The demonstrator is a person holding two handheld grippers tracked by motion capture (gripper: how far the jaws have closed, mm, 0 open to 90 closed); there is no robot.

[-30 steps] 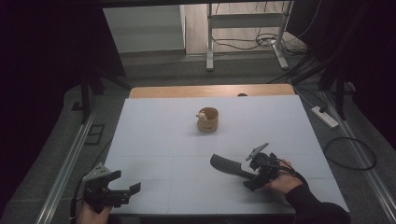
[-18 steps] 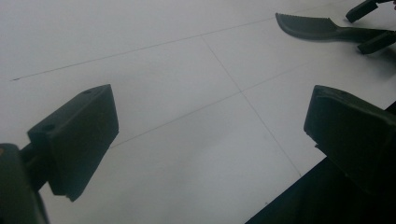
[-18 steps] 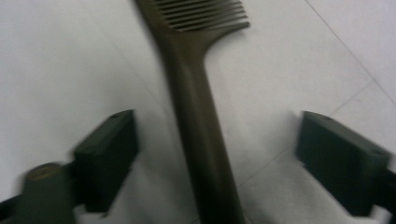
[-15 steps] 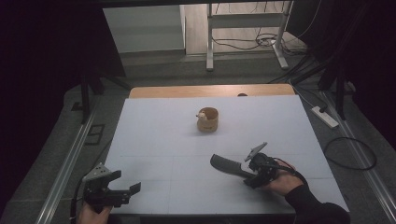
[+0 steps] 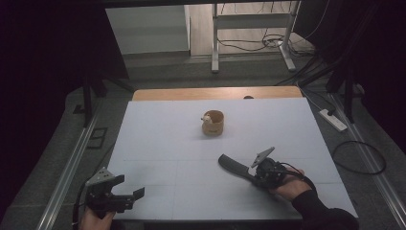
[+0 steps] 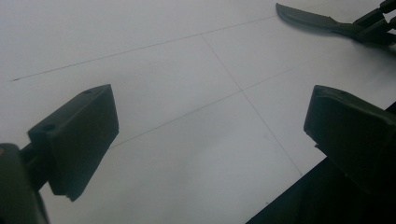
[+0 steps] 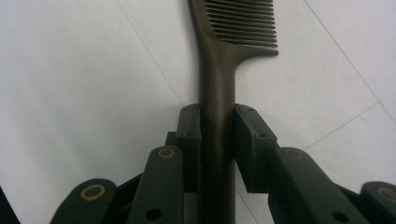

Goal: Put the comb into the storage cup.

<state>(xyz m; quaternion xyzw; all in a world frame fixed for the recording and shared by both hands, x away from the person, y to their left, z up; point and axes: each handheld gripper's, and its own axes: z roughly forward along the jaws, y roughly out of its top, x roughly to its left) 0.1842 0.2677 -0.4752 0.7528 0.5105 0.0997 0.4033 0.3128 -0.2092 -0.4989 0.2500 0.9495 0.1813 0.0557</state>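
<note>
1. Your right gripper (image 5: pixel 253 173) sits in the lower right of the high view; its jaws have just been closing, and now they press on both sides of the handle of the dark comb (image 7: pixel 219 93).
2. The comb lies flat on the white table (image 5: pixel 167 139), its teeth pointing to the upper left.
3. Your left gripper (image 5: pixel 136 194), in the lower left corner, has its jaws wide apart with nothing between them.
4. A small brown cup (image 5: pixel 213 122) stands at the table's middle, well apart from both grippers.
</note>
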